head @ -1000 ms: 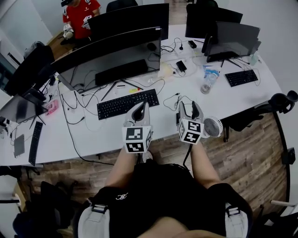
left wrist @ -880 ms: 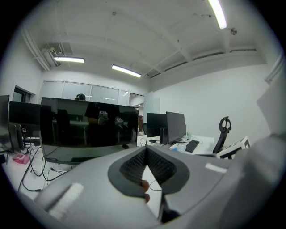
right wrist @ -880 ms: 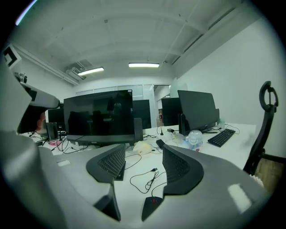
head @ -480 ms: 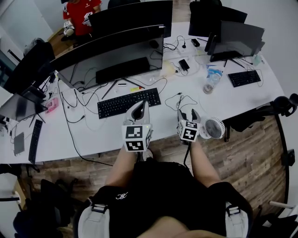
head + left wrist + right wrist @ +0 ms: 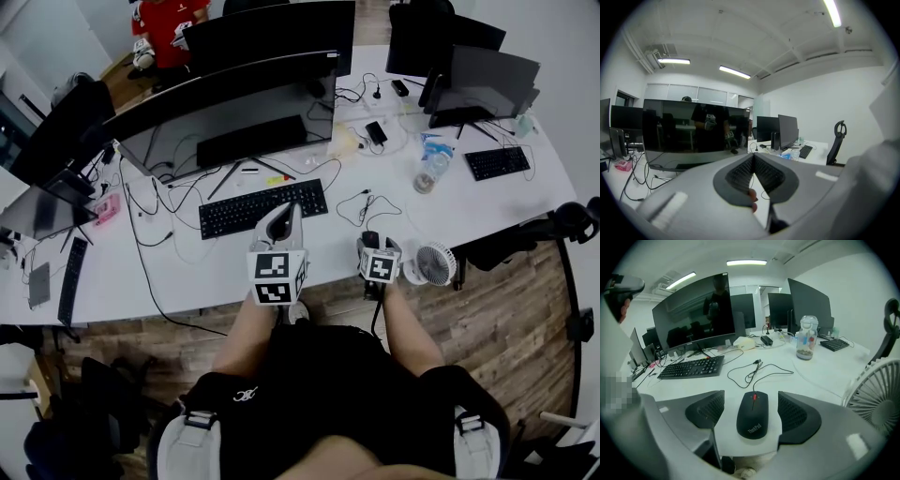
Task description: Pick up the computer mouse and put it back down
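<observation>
A black wired computer mouse point(image 5: 753, 414) lies flat on the white desk point(image 5: 825, 371) near its front edge. It sits between the two jaws of my right gripper point(image 5: 751, 394). These jaws are opening, and a gap shows on each side between the pads and the mouse. In the head view the right gripper point(image 5: 377, 246) is low over the desk's front edge. My left gripper point(image 5: 285, 214) hovers to its left, in front of the keyboard. Its jaws point(image 5: 753, 157) meet at the tips with nothing between them.
The mouse cable point(image 5: 759, 371) loops away across the desk. A black keyboard point(image 5: 262, 208) lies ahead on the left and a wide monitor point(image 5: 225, 112) stands behind it. A small white fan point(image 5: 436, 263) stands close on the right, and a clear jar point(image 5: 427, 173) stands beyond it.
The right gripper has come down to the desk's front edge. Its jaws have spread and let go of the mouse. The left gripper has hardly moved.
</observation>
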Motion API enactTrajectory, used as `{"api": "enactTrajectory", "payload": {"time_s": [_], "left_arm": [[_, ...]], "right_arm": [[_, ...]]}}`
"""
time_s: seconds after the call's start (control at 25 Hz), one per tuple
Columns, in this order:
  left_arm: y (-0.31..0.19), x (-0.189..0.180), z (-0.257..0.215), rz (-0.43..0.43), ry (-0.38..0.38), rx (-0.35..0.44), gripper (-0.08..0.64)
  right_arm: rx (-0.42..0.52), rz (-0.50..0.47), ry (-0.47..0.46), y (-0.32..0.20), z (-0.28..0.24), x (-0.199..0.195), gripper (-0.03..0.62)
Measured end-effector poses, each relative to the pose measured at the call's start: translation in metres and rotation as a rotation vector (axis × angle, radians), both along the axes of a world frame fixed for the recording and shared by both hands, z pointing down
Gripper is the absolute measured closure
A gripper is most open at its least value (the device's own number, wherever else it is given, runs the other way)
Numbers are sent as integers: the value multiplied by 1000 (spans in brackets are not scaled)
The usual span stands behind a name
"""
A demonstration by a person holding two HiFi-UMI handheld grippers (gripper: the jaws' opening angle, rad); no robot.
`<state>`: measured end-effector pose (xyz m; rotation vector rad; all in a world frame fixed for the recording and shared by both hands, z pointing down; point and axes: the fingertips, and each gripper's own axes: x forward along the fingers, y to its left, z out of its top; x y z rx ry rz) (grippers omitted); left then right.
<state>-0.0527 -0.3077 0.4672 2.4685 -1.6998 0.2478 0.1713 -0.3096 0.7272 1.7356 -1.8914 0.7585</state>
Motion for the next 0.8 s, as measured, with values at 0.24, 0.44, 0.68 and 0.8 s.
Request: {"api": "enactTrajectory", "payload": {"time_s": [0.24,0.44,0.68,0.8], "left_arm": [[-5,-2,2,-1,-14,0,509],[-6,-5,4,-7,-14,-3,509],[-8,-11,4,-16,-9,-3,509],[-8,-13,4,-19,-4,-2,509]], "right_arm": [[-124,0,8,5,31,2,259],[-221,-21,43,8,50,4,259],[-323,-31,49,10,64,1,262],[-349,-32,36,11,63,-2,268]]}}
